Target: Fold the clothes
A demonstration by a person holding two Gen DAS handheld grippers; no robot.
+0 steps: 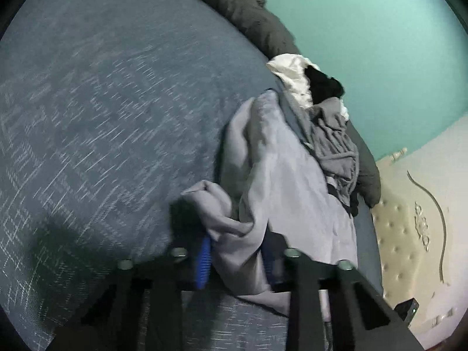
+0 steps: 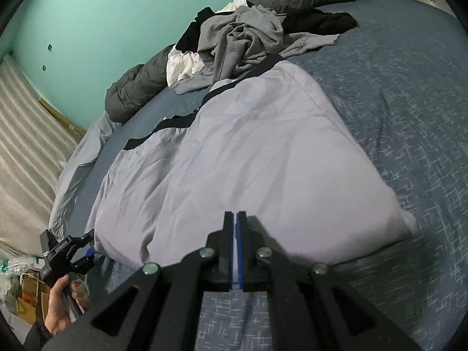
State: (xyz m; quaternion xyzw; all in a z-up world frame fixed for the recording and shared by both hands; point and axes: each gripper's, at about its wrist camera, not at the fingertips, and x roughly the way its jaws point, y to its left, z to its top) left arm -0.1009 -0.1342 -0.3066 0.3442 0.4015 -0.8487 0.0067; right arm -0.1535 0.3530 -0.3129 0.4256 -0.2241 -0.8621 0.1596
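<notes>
The left gripper (image 1: 237, 260) pinches a bunched corner of the lavender shorts (image 2: 234, 152), which lie spread on the bed (image 2: 395, 117) near its front edge. The right gripper (image 2: 237, 228) — jaws together, empty — points down over them.

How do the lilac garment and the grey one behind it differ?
The lilac garment lies spread fairly flat, with a black waistband; the grey garment sits crumpled atop a pile. Lilac is pale and near the tools; grey is darker, by the wall. Both rest on the blue bedspread.
</notes>
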